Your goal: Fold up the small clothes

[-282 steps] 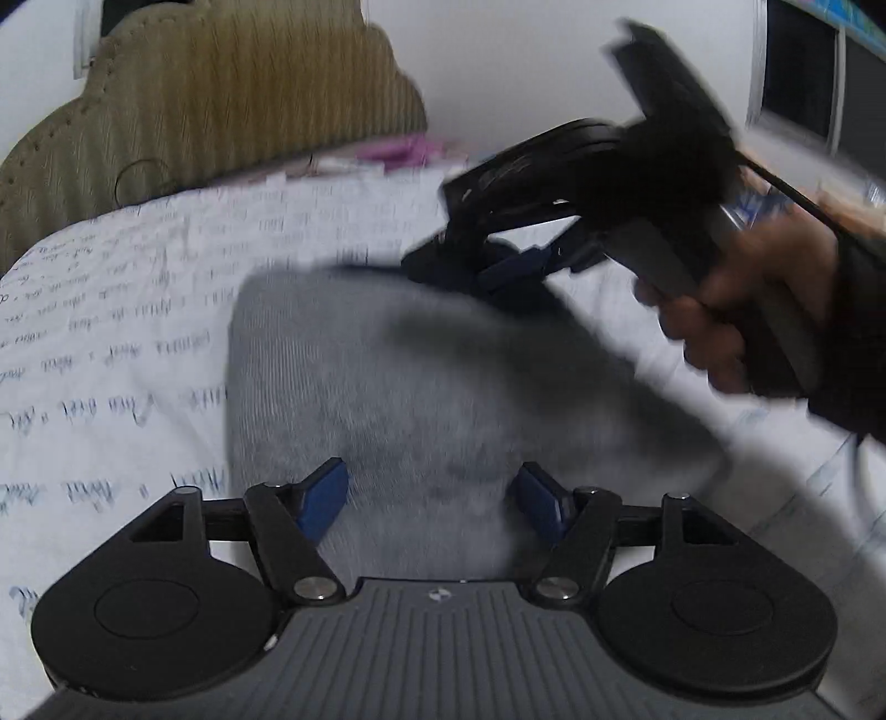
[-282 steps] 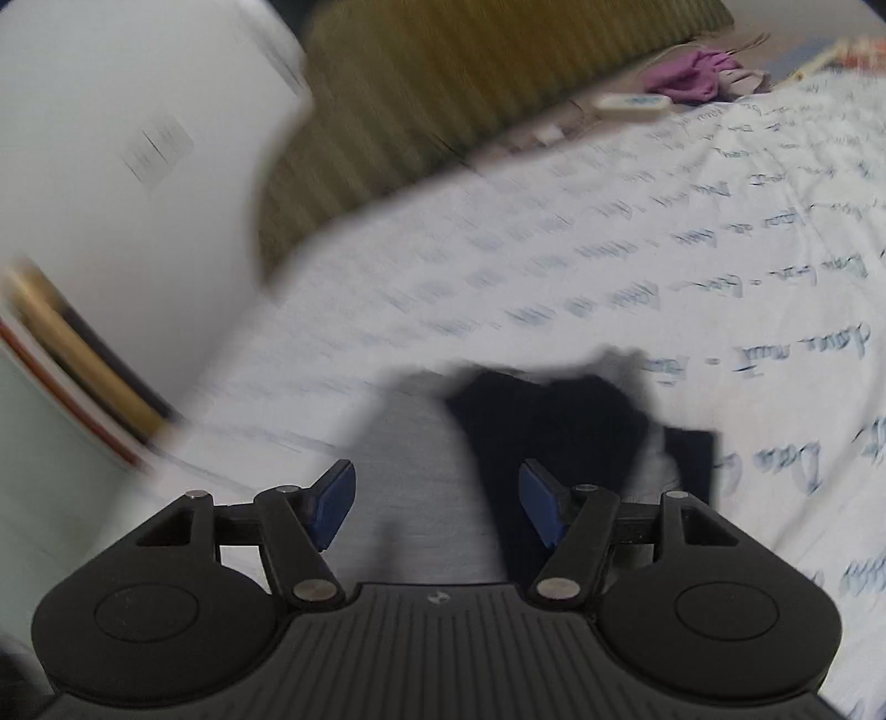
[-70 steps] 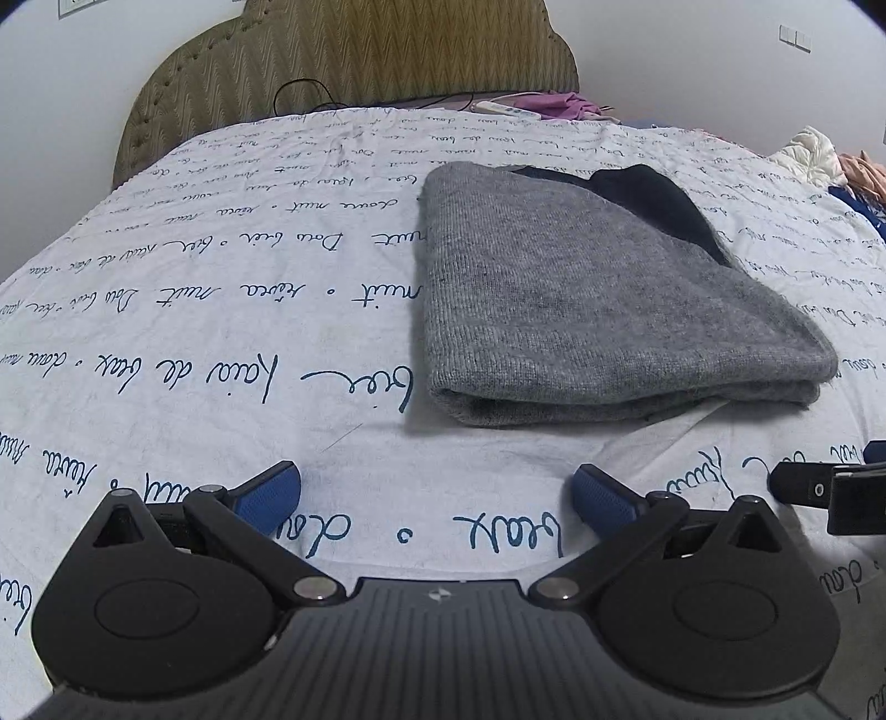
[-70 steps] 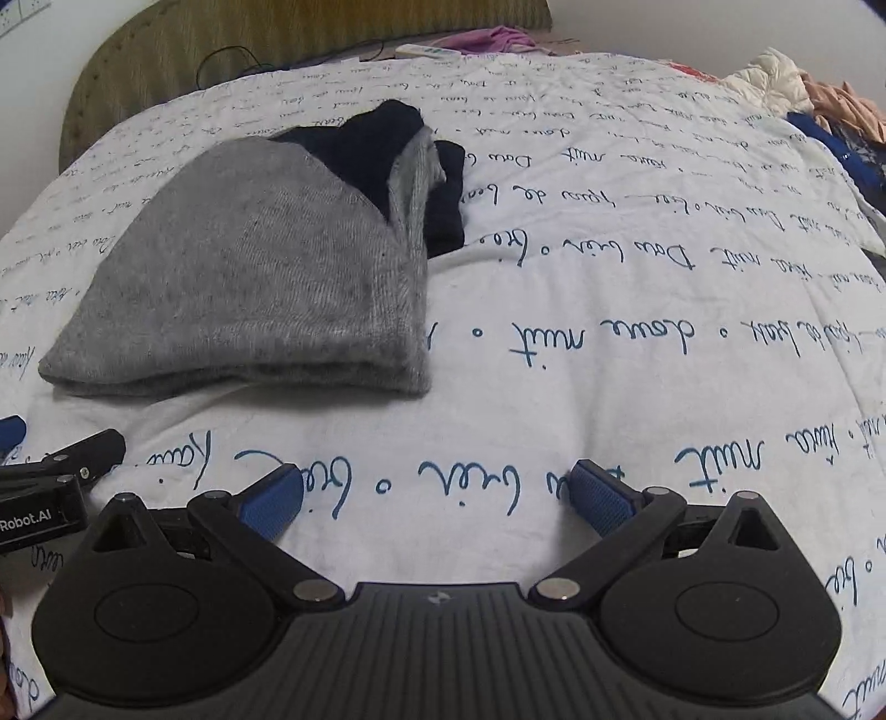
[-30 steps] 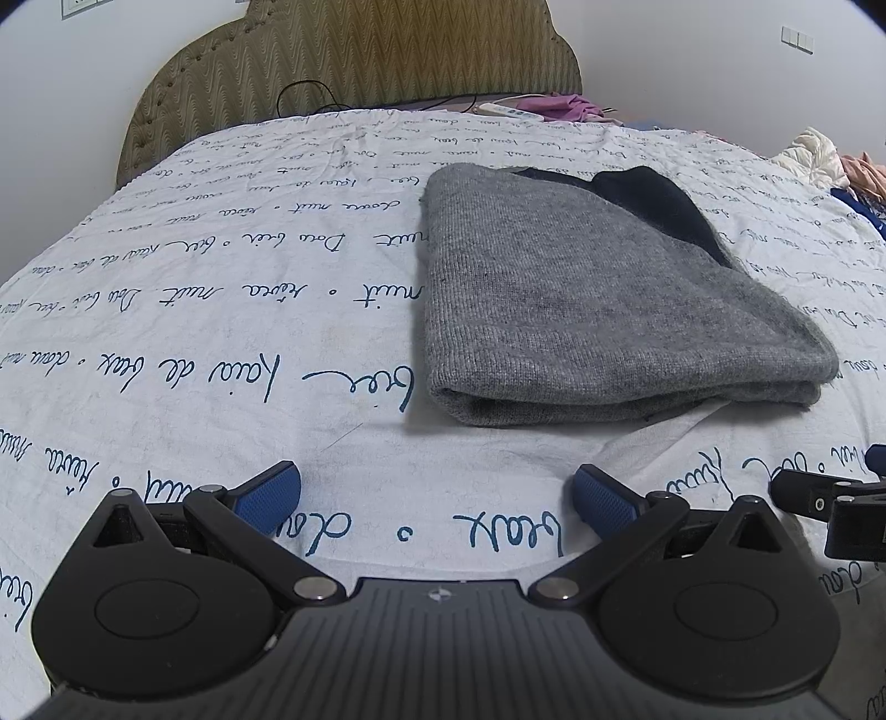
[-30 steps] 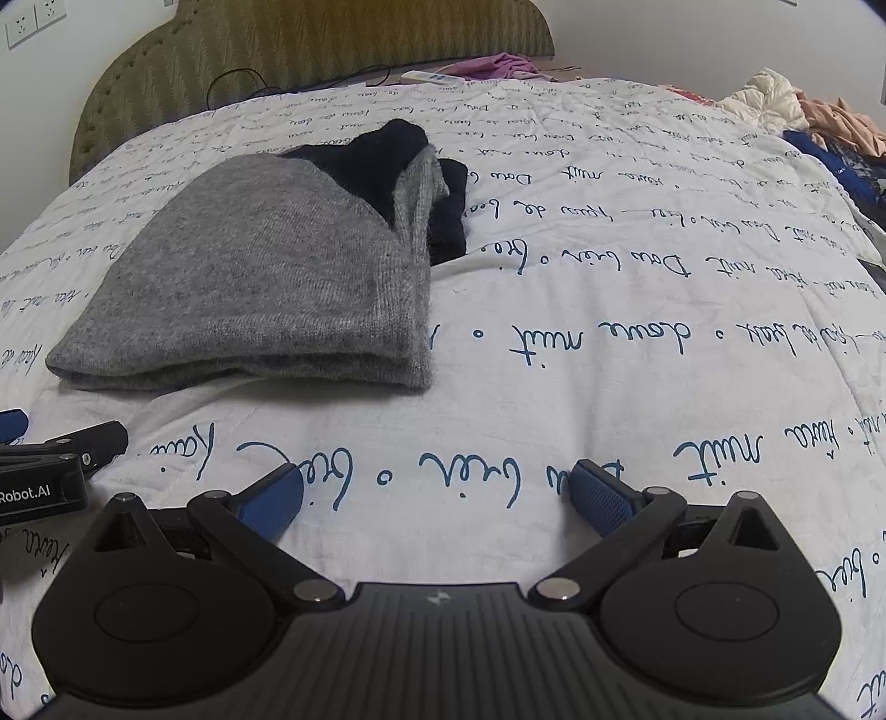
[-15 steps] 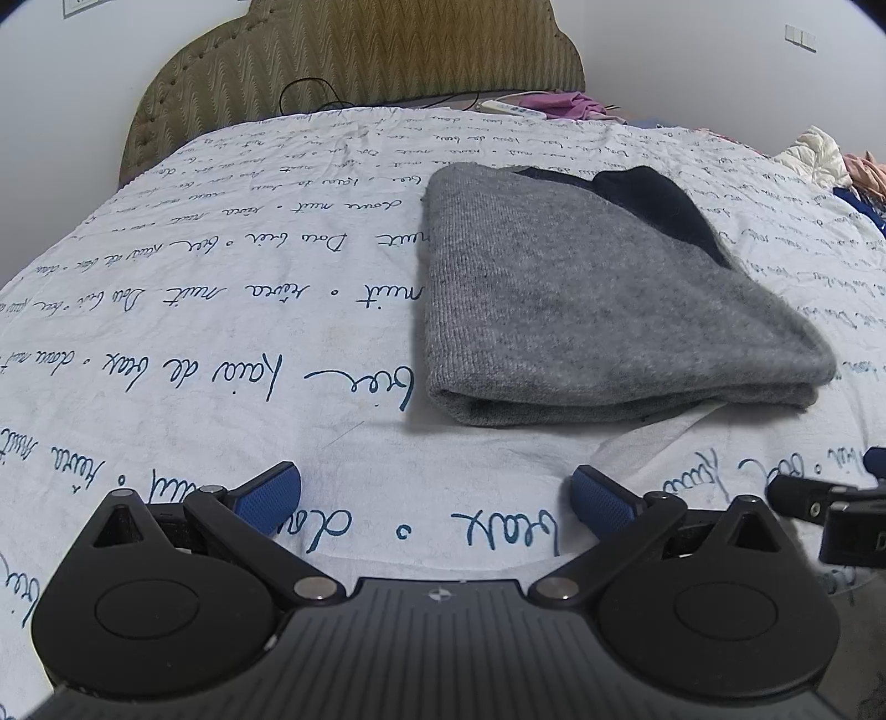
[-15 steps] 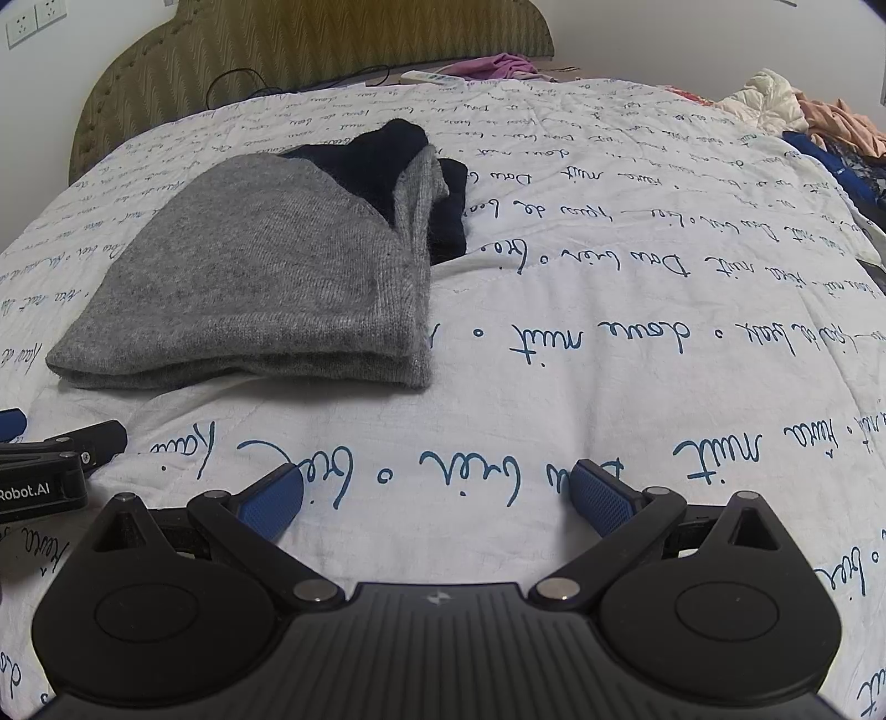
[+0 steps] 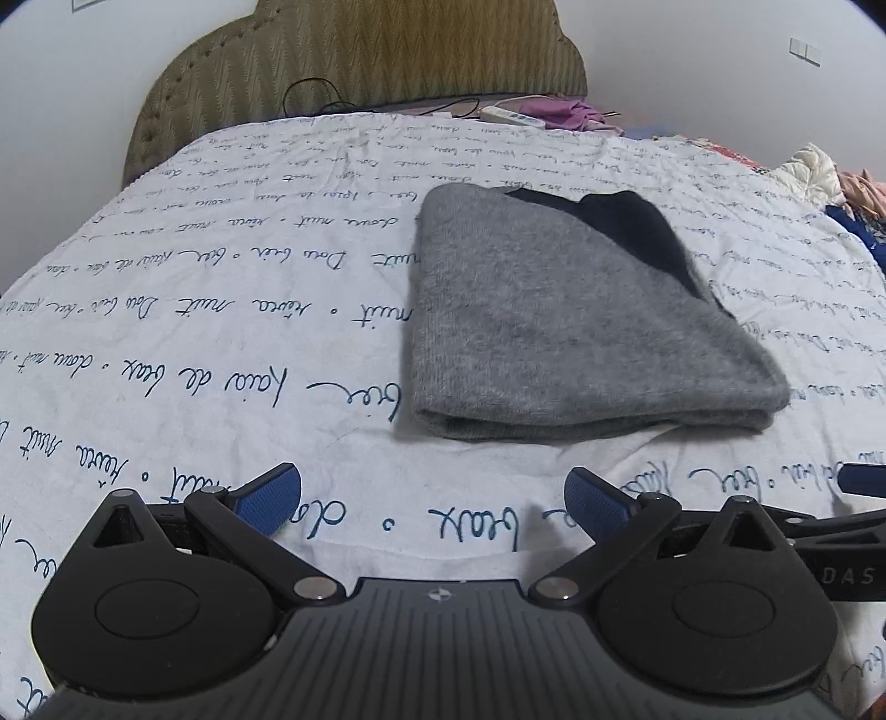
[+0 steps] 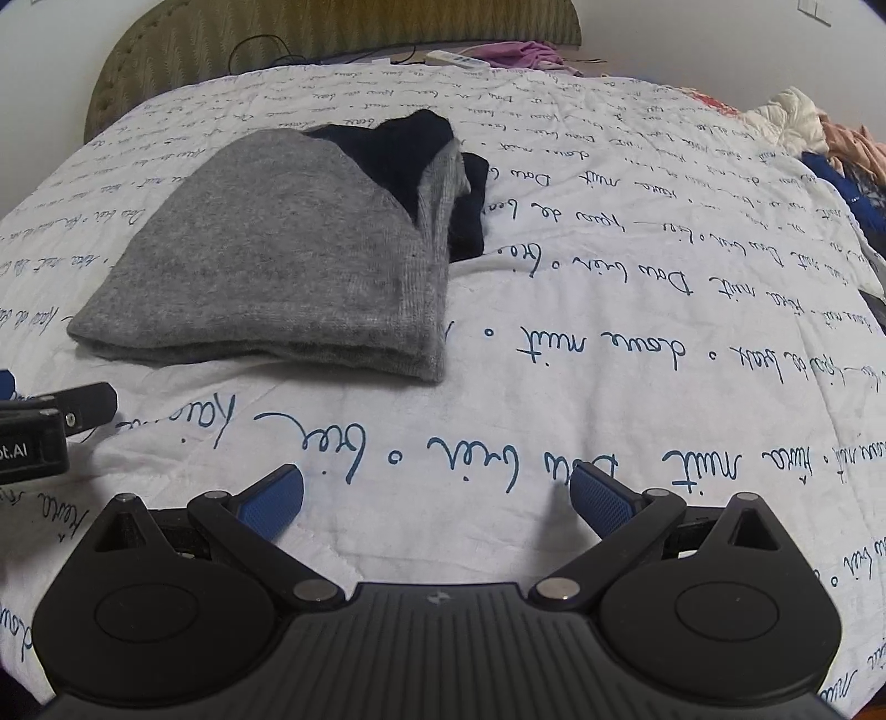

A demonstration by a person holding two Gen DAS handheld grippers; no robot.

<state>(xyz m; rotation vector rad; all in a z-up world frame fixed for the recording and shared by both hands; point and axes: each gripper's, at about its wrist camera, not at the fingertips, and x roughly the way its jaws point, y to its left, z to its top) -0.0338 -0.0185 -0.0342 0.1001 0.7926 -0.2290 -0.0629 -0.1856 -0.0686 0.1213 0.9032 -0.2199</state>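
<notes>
Left-wrist view showed the left gripper (image 9: pixel 433 498) splayed and empty nearest, the right gripper (image 10: pixel 434 495) likewise released beside it, both short of the folded grey garment (image 9: pixel 559 327) lying beyond on the quilt (image 9: pixel 194 332), apparently finished.

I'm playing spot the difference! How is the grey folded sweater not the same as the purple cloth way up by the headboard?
The grey sweater is folded flat in a neat stack; the purple cloth is bunched in a heap. The sweater lies in the middle of the bed, close to both open grippers; the cloth sits at the far edge by the headboard. The sweater has dark navy parts; the cloth shows only purple. Both lie untouched.
</notes>
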